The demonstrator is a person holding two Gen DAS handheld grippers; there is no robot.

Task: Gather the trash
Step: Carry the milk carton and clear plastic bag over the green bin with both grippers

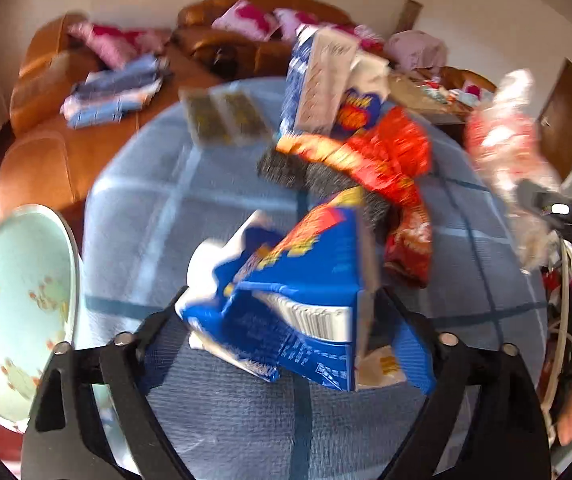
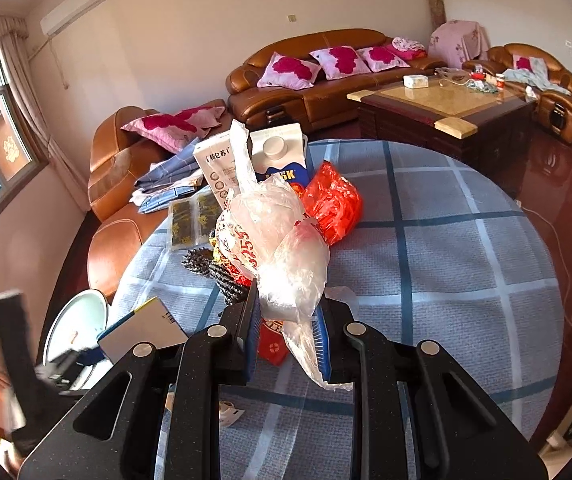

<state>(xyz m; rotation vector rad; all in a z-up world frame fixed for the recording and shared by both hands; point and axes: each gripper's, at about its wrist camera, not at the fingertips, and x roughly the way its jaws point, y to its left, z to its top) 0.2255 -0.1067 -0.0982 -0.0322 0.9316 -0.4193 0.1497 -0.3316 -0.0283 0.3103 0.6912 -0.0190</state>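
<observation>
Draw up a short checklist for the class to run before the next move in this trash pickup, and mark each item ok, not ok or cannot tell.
1. Left hand-held gripper stands open around the blue carton: ok.
2. Its pads press the carton: not ok.
3. Right hand-held gripper grips the clear plastic bag: ok.
4. Bag mouth open to take trash: cannot tell.
5. Bowl at the table edge keeps clear of the left gripper: ok.
6. Red wrapper and milk carton are yet to be collected: ok.
</observation>
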